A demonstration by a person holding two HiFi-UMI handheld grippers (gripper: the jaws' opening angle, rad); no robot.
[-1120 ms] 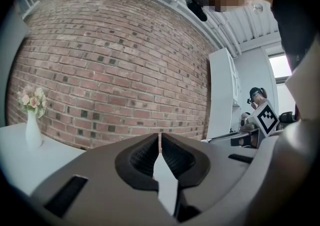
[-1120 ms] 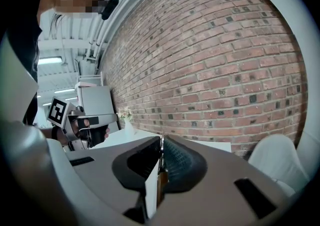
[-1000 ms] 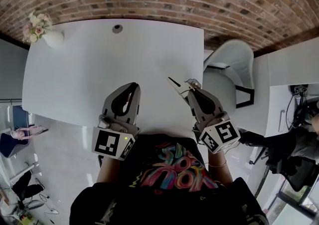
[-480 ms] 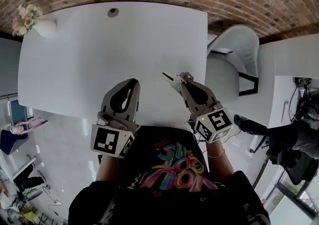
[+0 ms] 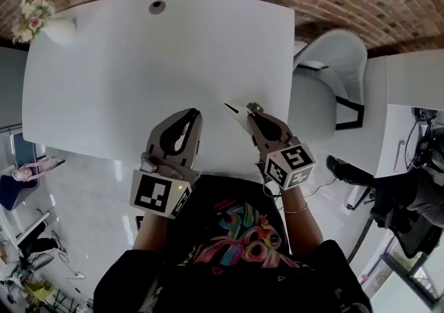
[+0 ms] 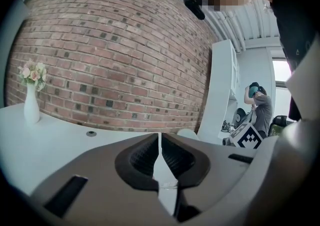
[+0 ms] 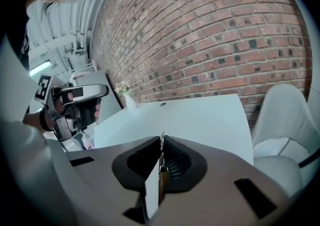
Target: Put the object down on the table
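Note:
My right gripper [image 5: 250,112] hovers over the near right part of the white table [image 5: 139,62], shut on a thin pale object [image 5: 233,110] with a dark tip that sticks out to the left. In the right gripper view the object [image 7: 162,175] shows edge-on, clamped between the pads, above the table [image 7: 200,120]. My left gripper [image 5: 195,114] is held at the table's near edge, to the left of the right one. Its jaws [image 6: 159,140] are shut with nothing between them.
A white vase of flowers [image 5: 35,17] stands at the table's far left corner, and a round cable hole [image 5: 157,7] lies near the far edge. A white chair [image 5: 326,82] stands off the table's right side. A brick wall runs behind.
The right gripper has moved a little left and inward over the table with the object in it. The left gripper has barely shifted.

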